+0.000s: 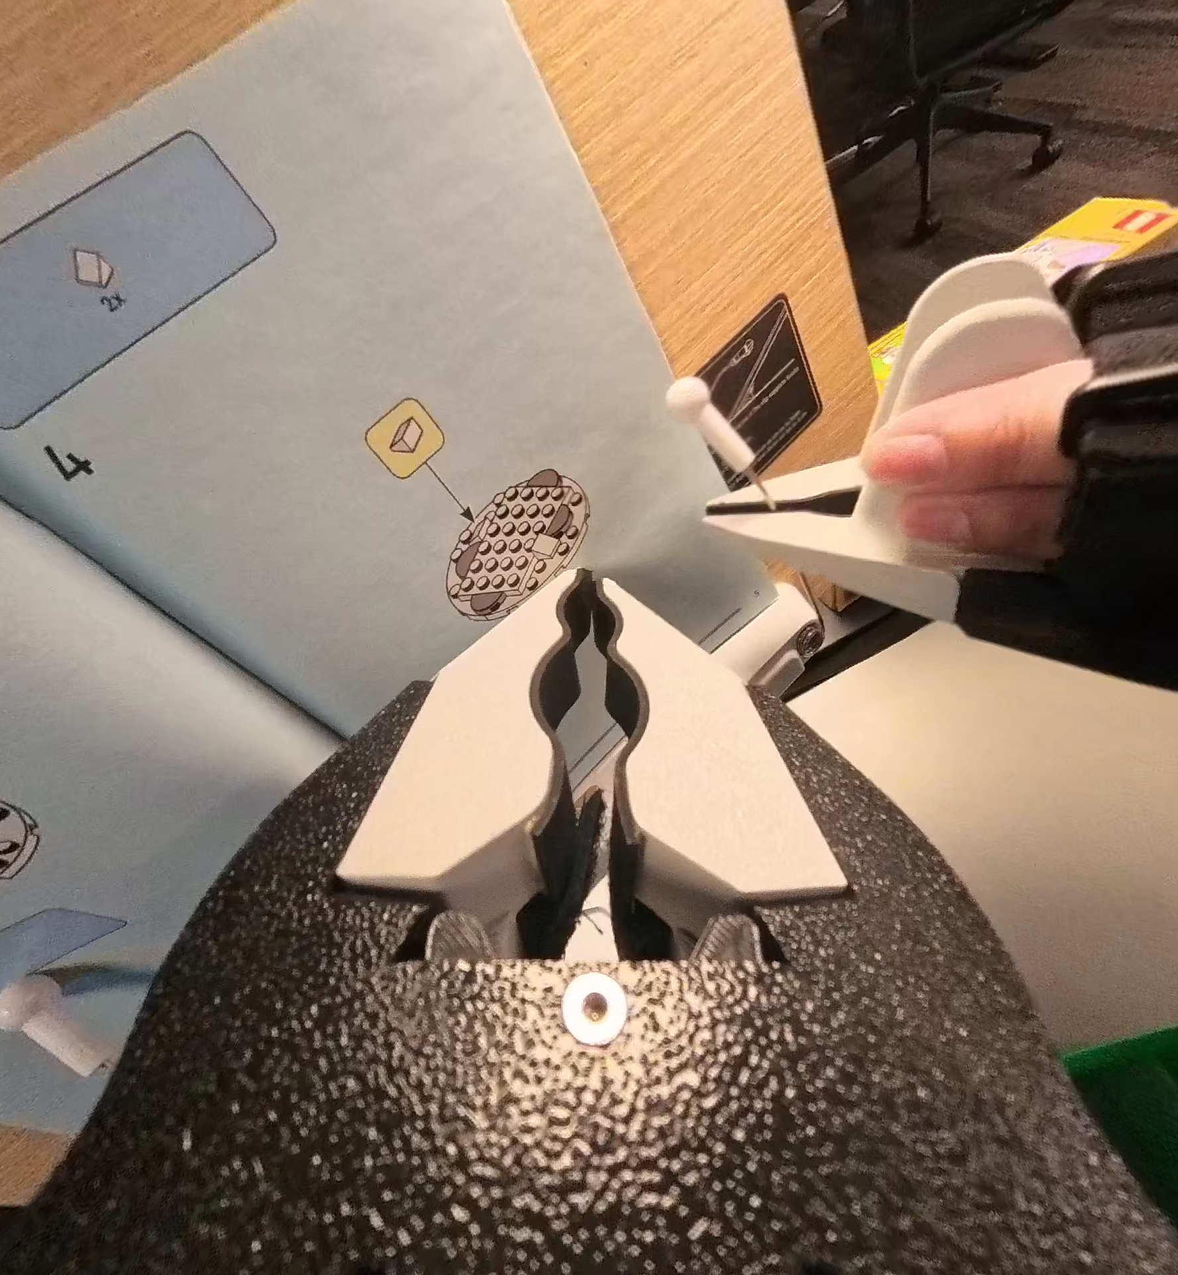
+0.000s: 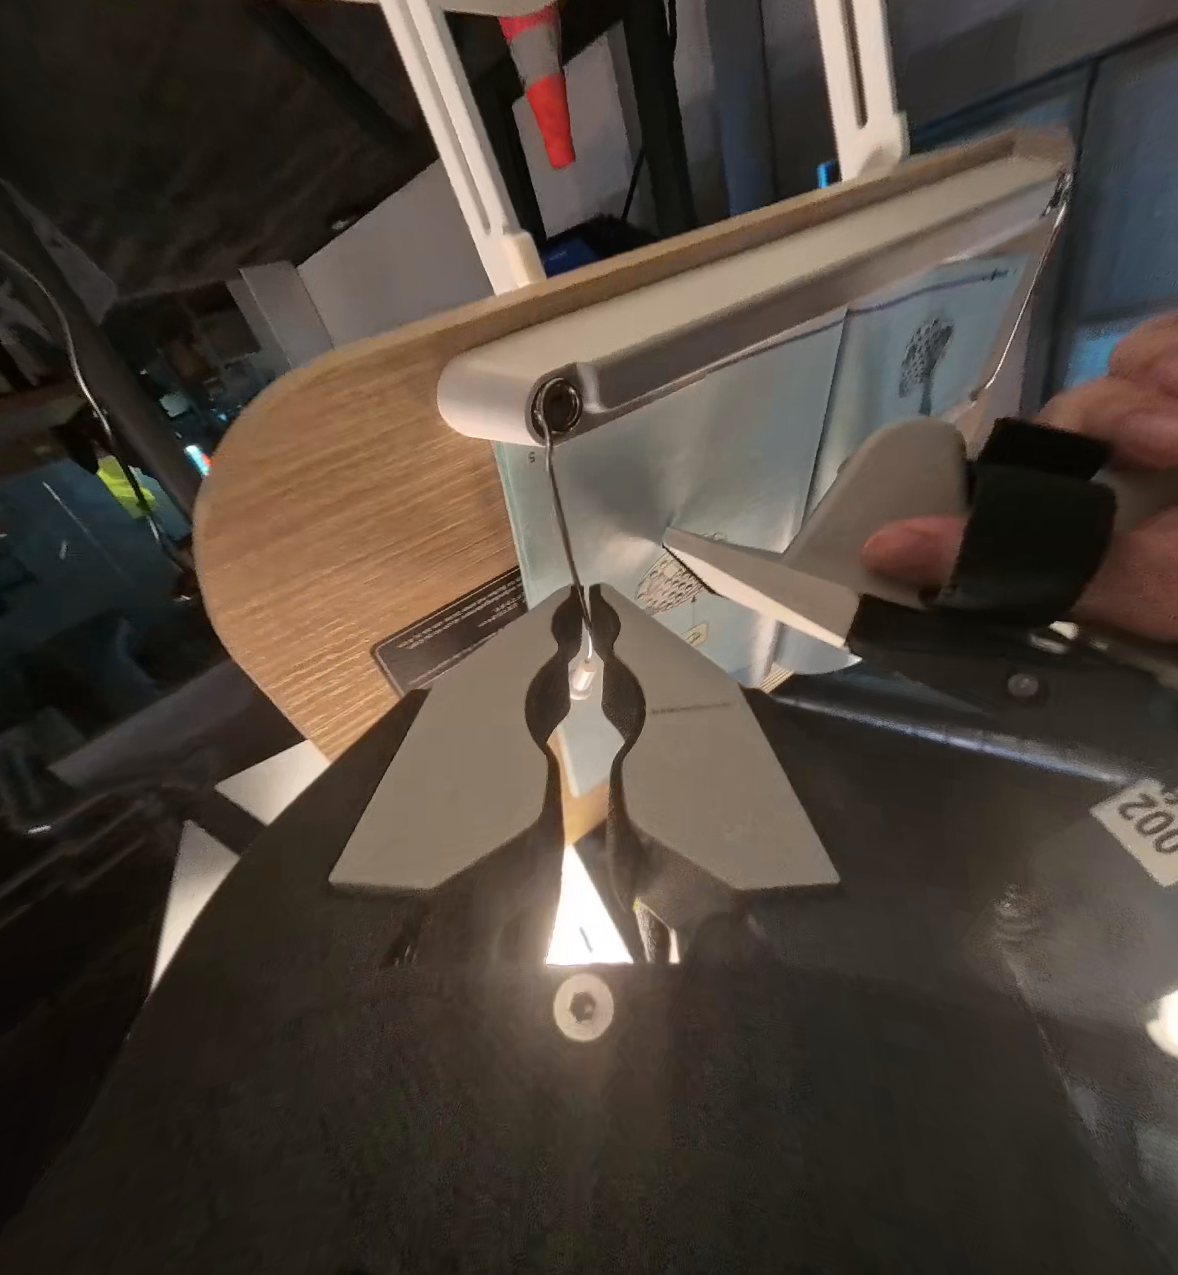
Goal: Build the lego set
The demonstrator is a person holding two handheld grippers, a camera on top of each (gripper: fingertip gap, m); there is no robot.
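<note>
Pinching: right gripper (image 1: 714, 509) jaws closed on the page-holder wire (image 2: 562, 514), white-tipped.
Left gripper (image 1: 590, 579): jaws nearly together, holding nothing.
Instruction booklet (image 1: 310, 359): open, leaning on the wooden stand (image 2: 352, 497).

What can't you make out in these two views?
Green object, left wrist view: cut off by the corner.
Yellow box, same view: mostly behind the right claw.
Left claw: its shut tips hide whether they pinch the booklet page.
Right wrist view: background dark and blurred.

Pale-blue instruction booklet (image 1: 338, 331) open, propped against wooden stand (image 1: 676, 172)
</note>
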